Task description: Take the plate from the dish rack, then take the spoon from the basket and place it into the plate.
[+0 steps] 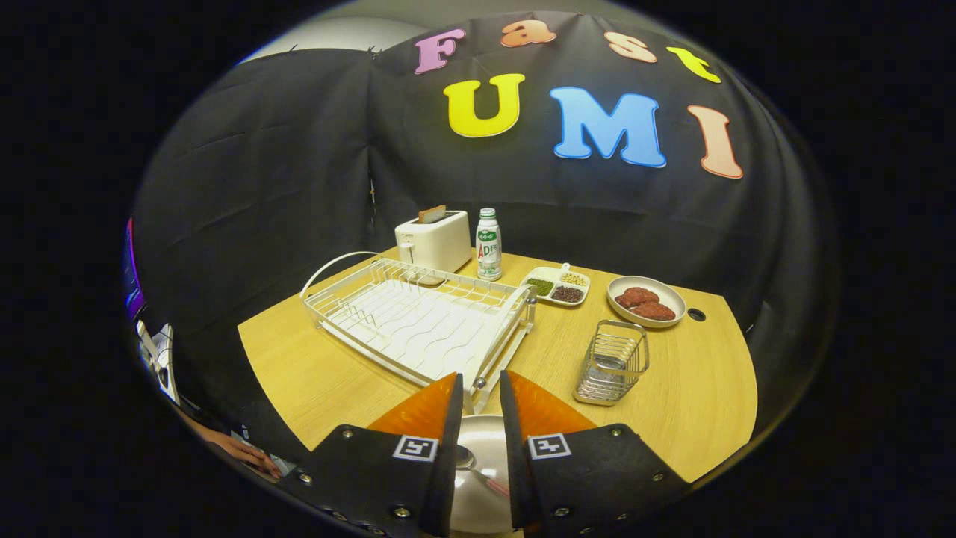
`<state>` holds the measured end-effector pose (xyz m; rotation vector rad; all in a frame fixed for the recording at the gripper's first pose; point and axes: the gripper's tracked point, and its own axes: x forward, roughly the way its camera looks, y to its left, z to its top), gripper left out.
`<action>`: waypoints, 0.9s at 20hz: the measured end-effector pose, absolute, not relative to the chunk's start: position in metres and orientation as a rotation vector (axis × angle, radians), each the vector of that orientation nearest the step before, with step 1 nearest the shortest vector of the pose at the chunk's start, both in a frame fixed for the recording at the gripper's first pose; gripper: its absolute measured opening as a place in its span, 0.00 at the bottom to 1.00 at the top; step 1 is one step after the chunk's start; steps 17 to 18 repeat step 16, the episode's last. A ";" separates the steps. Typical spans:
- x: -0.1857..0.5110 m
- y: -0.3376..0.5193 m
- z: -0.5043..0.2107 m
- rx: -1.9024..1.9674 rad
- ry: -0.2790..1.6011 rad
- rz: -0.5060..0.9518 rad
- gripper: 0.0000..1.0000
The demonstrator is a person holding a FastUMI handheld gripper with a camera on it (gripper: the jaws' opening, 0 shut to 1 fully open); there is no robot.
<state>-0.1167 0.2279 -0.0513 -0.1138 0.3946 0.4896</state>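
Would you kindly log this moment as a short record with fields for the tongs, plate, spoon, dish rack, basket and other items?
tongs: tongs slightly apart, gripping nothing, poised over the plate
plate: plate on the table, seen between the fingers
spoon: spoon lying in the plate
dish rack: dish rack just ahead of the fingers, holding no dishes
basket: wire basket beside the rack
other items: toaster, bottle, divided tray, bowl of patties beyond the rack

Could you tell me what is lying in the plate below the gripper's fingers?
A spoon lies in the plate, seen through the gap between the gripper fingers, which stand slightly apart, gripping nothing. The fingers cover the plate's sides, so anything else there is hidden.
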 end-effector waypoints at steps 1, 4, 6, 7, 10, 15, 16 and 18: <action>-0.112 0.217 -0.040 -0.104 0.371 0.461 0.29; -0.102 0.179 0.001 -0.074 0.275 0.362 0.30; -0.098 0.150 0.033 -0.061 0.207 0.291 0.30; -0.097 0.132 0.050 -0.055 0.169 0.247 0.30; -0.100 0.096 0.109 -0.003 0.018 0.163 0.64; -0.098 0.049 0.124 0.001 -0.080 0.051 0.95; -0.097 0.042 0.119 -0.004 -0.076 0.043 0.95; -0.097 0.042 0.119 -0.004 -0.076 0.043 0.95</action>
